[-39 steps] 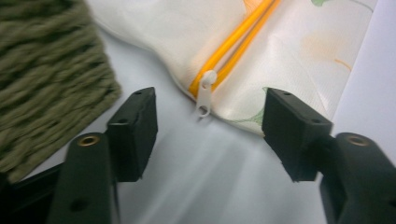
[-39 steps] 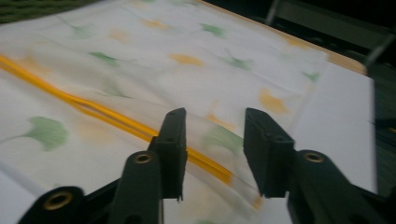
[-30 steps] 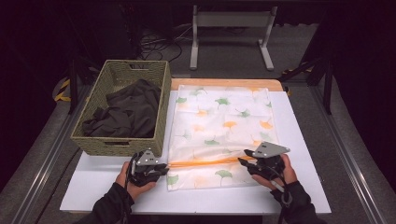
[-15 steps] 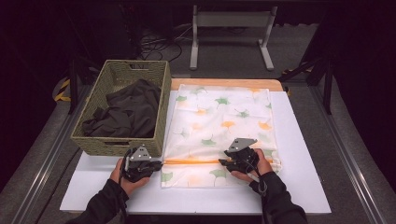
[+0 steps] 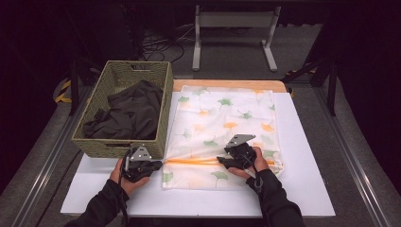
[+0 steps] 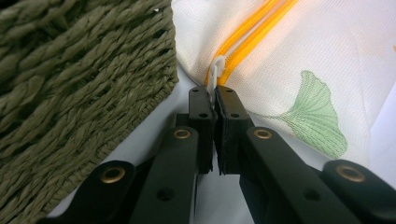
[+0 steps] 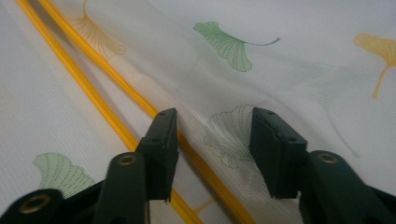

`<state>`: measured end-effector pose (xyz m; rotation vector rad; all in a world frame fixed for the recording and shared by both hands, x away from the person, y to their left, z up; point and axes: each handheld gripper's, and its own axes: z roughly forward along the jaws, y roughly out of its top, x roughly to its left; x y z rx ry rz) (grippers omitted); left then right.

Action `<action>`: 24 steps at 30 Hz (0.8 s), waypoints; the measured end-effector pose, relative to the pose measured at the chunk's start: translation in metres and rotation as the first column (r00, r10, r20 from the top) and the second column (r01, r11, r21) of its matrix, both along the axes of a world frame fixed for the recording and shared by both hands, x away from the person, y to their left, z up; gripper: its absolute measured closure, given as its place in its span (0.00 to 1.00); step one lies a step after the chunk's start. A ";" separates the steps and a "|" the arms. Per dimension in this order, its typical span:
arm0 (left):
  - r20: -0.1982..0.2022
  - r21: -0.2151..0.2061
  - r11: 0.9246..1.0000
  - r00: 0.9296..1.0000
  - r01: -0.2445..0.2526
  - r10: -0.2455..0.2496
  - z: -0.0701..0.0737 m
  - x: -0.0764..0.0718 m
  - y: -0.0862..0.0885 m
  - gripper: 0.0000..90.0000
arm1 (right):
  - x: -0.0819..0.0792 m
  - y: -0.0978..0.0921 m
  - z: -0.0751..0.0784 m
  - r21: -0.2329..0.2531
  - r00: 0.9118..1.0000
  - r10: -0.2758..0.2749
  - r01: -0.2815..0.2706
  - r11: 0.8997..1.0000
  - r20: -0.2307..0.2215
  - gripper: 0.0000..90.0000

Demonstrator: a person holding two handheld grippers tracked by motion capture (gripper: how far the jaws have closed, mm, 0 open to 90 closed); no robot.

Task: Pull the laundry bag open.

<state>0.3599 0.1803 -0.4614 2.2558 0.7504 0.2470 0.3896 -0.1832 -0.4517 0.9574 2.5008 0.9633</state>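
1. I am pinching the white zip pull (image 6: 216, 71) with my left gripper (image 5: 140, 165), jaws squeezed tight on it.
2. The leaf bag (image 5: 224, 127) is lying near the table's (image 5: 307, 156) front edge, beside the basket (image 5: 124, 111).
3. My right gripper (image 5: 239, 155) is hanging open over the orange zip (image 7: 105, 105).
4. I should be pulling straight along the zip, slowly.
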 end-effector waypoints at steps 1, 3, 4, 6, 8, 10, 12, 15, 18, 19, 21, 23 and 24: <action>0.005 -0.007 1.000 1.000 0.002 -0.002 0.001 0.000 0.001 0.96 | 0.001 0.000 0.000 0.002 1.000 -0.007 0.007 1.000 0.000 0.70; 0.018 -0.021 1.000 1.000 0.017 -0.017 0.003 -0.003 0.004 0.94 | 0.004 -0.001 0.001 0.004 1.000 -0.027 0.027 1.000 -0.005 0.79; 0.033 -0.023 1.000 0.999 0.019 -0.018 0.005 -0.004 0.005 0.93 | 0.005 -0.001 0.002 0.003 0.999 -0.037 0.037 0.999 -0.006 0.86; 0.054 -0.029 0.999 0.998 0.020 -0.019 0.008 -0.008 0.010 0.87 | 0.007 -0.001 0.002 -0.001 0.999 -0.053 0.053 0.999 0.003 0.94; 0.062 -0.045 0.999 0.998 0.030 -0.027 0.012 -0.010 0.015 0.80 | 0.007 0.000 0.004 -0.013 0.998 -0.054 0.054 0.998 0.012 0.98; 0.084 -0.044 0.999 0.996 0.030 -0.026 0.018 -0.011 0.019 0.73 | 0.006 -0.001 0.009 -0.002 0.998 -0.061 0.061 0.998 0.036 0.98; 0.099 -0.059 0.997 0.994 0.049 -0.043 0.025 -0.013 0.022 0.64 | 0.003 -0.002 0.016 0.006 0.994 -0.071 0.070 0.998 0.078 0.98; 0.134 -0.064 0.997 0.990 0.050 -0.041 0.033 -0.016 0.024 0.52 | 0.000 -0.002 0.031 0.031 0.988 -0.078 0.074 0.997 0.132 0.98; 0.165 -0.071 0.996 0.986 0.048 -0.036 0.042 -0.019 0.027 0.44 | -0.005 0.000 0.046 0.044 0.981 -0.075 0.068 0.997 0.180 0.99; 0.174 -0.075 0.996 0.984 0.051 -0.037 0.045 -0.019 0.028 0.41 | -0.006 0.000 0.050 0.050 0.978 -0.076 0.068 0.996 0.195 0.99; 0.183 -0.079 0.996 0.983 0.034 -0.019 0.050 -0.021 0.030 0.35 | -0.007 0.000 0.059 0.064 0.974 -0.078 0.066 0.996 0.213 0.99; 0.194 -0.091 0.996 0.981 0.019 -0.001 0.056 -0.021 0.033 0.26 | -0.007 0.001 0.066 0.069 0.969 -0.081 0.067 0.995 0.232 0.99; 0.203 -0.100 0.995 0.979 0.014 0.006 0.060 -0.021 0.036 0.24 | -0.006 0.001 0.069 0.071 0.968 -0.082 0.066 0.995 0.239 0.99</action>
